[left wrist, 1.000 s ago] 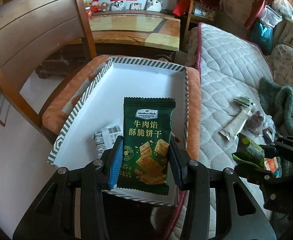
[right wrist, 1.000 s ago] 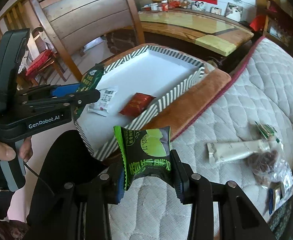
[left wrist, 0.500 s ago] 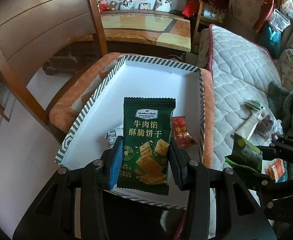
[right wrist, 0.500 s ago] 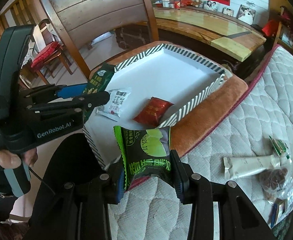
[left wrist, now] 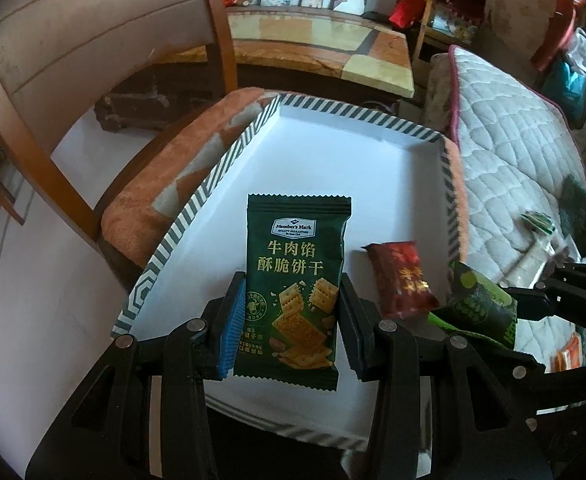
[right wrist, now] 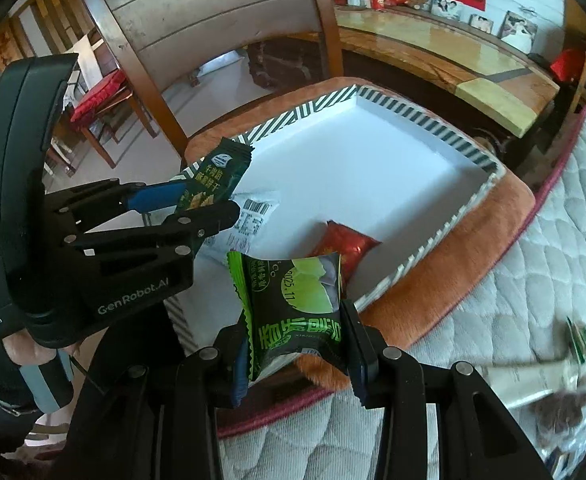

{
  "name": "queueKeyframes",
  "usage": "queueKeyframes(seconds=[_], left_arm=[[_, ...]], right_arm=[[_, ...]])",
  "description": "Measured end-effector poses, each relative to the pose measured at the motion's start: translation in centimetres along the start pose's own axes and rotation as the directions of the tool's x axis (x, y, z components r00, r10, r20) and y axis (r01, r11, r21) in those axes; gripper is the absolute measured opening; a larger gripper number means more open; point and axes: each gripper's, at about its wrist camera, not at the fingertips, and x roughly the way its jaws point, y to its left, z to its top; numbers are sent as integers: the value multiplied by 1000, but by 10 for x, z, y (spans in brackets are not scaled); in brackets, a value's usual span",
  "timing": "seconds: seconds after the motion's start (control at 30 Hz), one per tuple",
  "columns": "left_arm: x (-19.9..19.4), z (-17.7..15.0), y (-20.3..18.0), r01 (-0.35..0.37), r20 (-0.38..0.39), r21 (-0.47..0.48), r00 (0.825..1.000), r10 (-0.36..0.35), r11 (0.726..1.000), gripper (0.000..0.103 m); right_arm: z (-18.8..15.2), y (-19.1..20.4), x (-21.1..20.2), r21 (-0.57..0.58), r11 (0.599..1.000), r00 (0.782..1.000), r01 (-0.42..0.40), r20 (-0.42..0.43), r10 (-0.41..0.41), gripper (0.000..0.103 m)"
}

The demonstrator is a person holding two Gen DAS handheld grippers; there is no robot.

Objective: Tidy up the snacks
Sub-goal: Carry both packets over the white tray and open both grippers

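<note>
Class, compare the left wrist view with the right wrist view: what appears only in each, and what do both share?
Only the left wrist view shows the cracker packet's printed front with the cracker picture, full on.

Only the right wrist view shows the white barcoded packet lying in the tray and the person's hand holding the left gripper.

Both show the striped tray, the red packet in it, and the bright green packet clamped in the right gripper.
</note>
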Motion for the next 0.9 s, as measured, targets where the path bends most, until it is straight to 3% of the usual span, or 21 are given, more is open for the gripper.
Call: queueKeyframes(seconds=[0.47, 0.57, 0.7, 0.9], left_arm=[[34, 9, 11, -22, -74, -63, 997, 18, 998, 42], [36, 9, 11, -24, -77, -80, 997, 18, 996, 46], [32, 9, 11, -24, -85, -96, 996, 15, 995, 53], [11, 10, 3, -11, -36, -86, 999, 8, 996, 63]], right_arm=[[15, 10, 51, -25, 999, 996, -39, -76, 37, 42], [13, 10, 49, -10, 998, 996, -58, -67, 57, 53], [6, 12, 38, -1, 998, 996, -63, -56, 63, 54], [-12, 10, 1, 54, 994, 995, -96, 26, 94, 55]])
